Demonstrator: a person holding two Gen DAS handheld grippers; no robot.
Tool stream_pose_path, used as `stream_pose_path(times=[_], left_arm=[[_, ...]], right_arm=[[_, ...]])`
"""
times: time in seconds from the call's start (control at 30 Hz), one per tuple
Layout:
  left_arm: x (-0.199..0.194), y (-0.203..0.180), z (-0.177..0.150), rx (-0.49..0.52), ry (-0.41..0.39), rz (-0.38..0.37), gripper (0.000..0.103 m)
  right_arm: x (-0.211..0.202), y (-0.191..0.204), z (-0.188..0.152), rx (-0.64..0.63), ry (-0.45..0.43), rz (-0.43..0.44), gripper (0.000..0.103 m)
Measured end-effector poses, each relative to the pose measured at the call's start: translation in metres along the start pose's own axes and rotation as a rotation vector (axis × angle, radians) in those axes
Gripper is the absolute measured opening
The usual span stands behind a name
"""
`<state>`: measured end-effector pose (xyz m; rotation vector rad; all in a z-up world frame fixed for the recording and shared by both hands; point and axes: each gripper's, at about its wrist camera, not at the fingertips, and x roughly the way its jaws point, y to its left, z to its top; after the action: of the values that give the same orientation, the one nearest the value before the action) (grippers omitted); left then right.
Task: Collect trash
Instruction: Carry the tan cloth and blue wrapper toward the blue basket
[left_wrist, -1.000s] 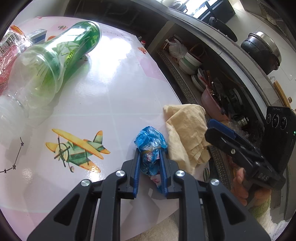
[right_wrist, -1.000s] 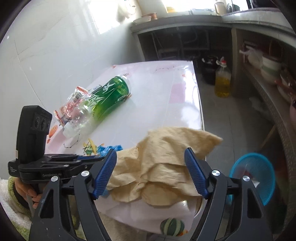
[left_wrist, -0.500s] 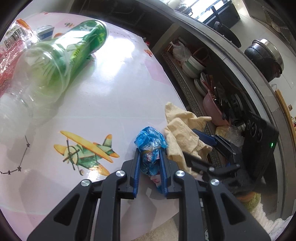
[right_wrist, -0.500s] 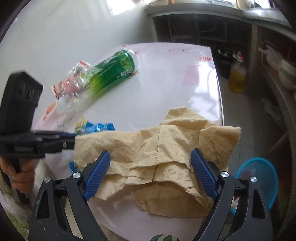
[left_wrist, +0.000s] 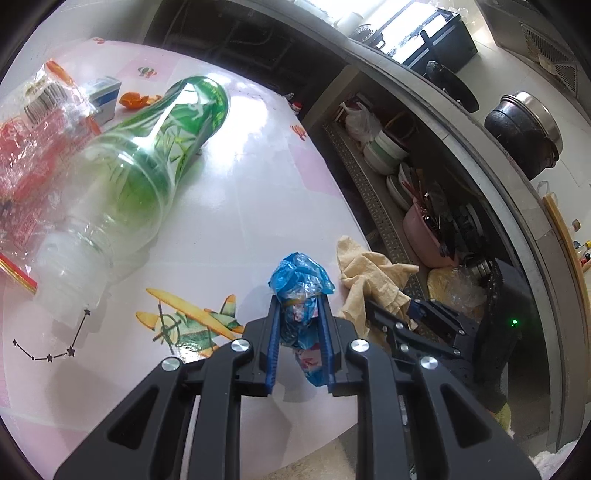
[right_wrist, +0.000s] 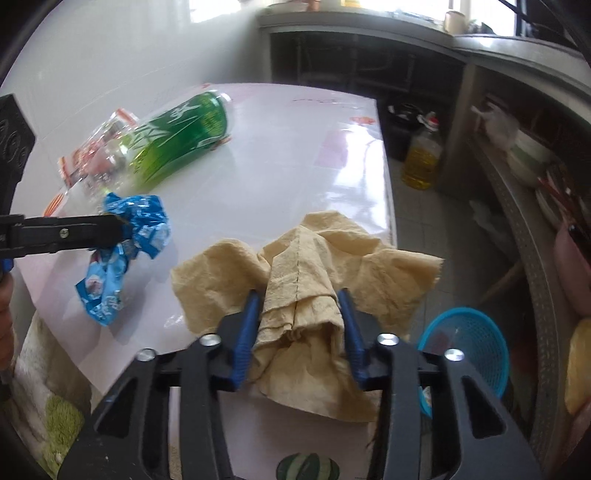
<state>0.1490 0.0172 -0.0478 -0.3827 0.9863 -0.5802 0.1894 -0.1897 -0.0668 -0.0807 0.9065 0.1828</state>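
Note:
My left gripper (left_wrist: 300, 306) is shut on a crumpled blue wrapper (left_wrist: 300, 286) and holds it just above the table; the wrapper also shows in the right wrist view (right_wrist: 127, 243). My right gripper (right_wrist: 297, 299) is shut on a crumpled tan paper towel (right_wrist: 306, 266) at the table's near right edge; the towel also shows in the left wrist view (left_wrist: 369, 280). An empty green-labelled plastic bottle (left_wrist: 147, 170) lies on its side further back, next to a clear and red plastic bag (left_wrist: 33, 147).
A white table (right_wrist: 295, 166) with cartoon prints holds the trash. A blue basket (right_wrist: 469, 347) stands on the floor to the right of the table. A yellow oil bottle (right_wrist: 423, 158) stands on the floor behind. Shelves with bowls (left_wrist: 384, 151) run along the right.
My right gripper has closed on the tan paper towel and bunched it up. My left gripper has kept hold of the blue wrapper and lifted it slightly.

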Motion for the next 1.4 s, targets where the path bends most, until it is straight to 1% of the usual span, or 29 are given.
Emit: stream_pose_path(times=[0.03, 0.07, 0.2, 0.3, 0.43, 0.57, 0.67, 0.83, 0.87, 0.93, 0.97, 1.03, 1.07, 1.23, 1.3, 1.33, 1.4], left_arm=[[-0.001, -0.002, 0.001, 0.003, -0.002, -0.003, 0.018], [-0.001, -0.005, 0.001, 0.009, -0.003, -0.006, 0.018], [-0.001, -0.022, 0.006, 0.049, -0.005, -0.018, 0.018], [0.003, -0.04, 0.011, 0.09, -0.003, -0.038, 0.018], [0.019, -0.07, 0.017, 0.146, 0.019, -0.075, 0.018], [0.046, -0.111, 0.03, 0.225, 0.064, -0.112, 0.018], [0.08, -0.149, 0.041, 0.297, 0.139, -0.119, 0.018], [0.162, -0.214, 0.046, 0.426, 0.311, -0.058, 0.018], [0.177, -0.222, 0.045, 0.438, 0.345, -0.057, 0.018], [0.219, -0.239, 0.039, 0.474, 0.437, -0.025, 0.018], [0.232, -0.244, 0.037, 0.485, 0.46, -0.02, 0.018], [0.269, -0.258, 0.031, 0.526, 0.513, 0.021, 0.018], [0.288, -0.263, 0.028, 0.54, 0.54, 0.027, 0.018], [0.364, -0.277, 0.015, 0.574, 0.64, 0.08, 0.02], [0.388, -0.28, 0.013, 0.573, 0.645, 0.107, 0.025], [0.397, -0.28, 0.013, 0.57, 0.646, 0.124, 0.033], [0.408, -0.279, 0.016, 0.551, 0.634, 0.149, 0.039]], right_arm=[[-0.001, -0.005, -0.001, 0.028, -0.001, -0.001, 0.011], [-0.003, -0.011, -0.002, 0.064, -0.007, 0.004, 0.008], [-0.022, -0.044, -0.008, 0.211, -0.069, -0.006, 0.006], [-0.042, -0.079, -0.019, 0.35, -0.124, -0.027, 0.006], [-0.065, -0.13, -0.044, 0.528, -0.174, -0.086, 0.006], [-0.075, -0.177, -0.074, 0.692, -0.187, -0.136, 0.006], [-0.075, -0.204, -0.098, 0.799, -0.191, -0.168, 0.006], [-0.055, -0.237, -0.13, 0.941, -0.172, -0.162, 0.006], [-0.049, -0.243, -0.137, 0.963, -0.165, -0.156, 0.006], [-0.033, -0.255, -0.145, 1.005, -0.139, -0.165, 0.006], [-0.026, -0.259, -0.149, 1.016, -0.13, -0.165, 0.006], [-0.007, -0.272, -0.156, 1.05, -0.107, -0.155, 0.006], [0.003, -0.278, -0.16, 1.071, -0.094, -0.15, 0.006], [0.039, -0.301, -0.176, 1.15, -0.058, -0.145, 0.006], [0.053, -0.31, -0.179, 1.174, -0.046, -0.148, 0.006], [0.056, -0.312, -0.183, 1.182, -0.041, -0.154, 0.006], [0.068, -0.32, -0.185, 1.189, -0.019, -0.165, 0.006]])
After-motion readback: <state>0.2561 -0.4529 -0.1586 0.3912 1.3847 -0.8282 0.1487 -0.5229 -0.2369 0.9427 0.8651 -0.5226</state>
